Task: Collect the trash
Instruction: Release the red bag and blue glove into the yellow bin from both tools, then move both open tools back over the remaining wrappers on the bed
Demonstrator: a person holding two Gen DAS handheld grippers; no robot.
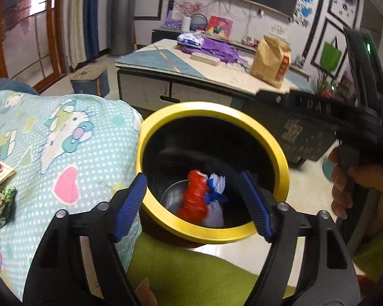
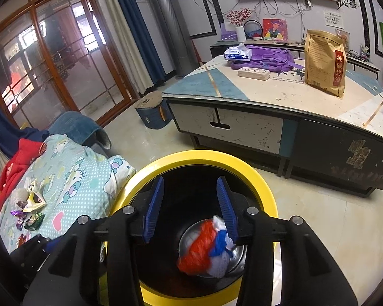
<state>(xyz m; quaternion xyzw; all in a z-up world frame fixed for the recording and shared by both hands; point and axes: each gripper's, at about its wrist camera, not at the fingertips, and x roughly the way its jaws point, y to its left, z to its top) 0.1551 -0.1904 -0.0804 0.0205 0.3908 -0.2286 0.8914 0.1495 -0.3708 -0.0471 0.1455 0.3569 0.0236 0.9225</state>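
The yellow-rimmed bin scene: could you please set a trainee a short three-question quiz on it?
1. True or false: the red, white and blue crumpled wrapper lies inside the round black bin with the yellow rim.
2. Which gripper's blue pads stand wider apart: A the left gripper, or B the right gripper?
3. Fill in: the remaining small wrappers lie on the cartoon-cat printed ____.

Key: 1 true; 2 A; 3 blanket.
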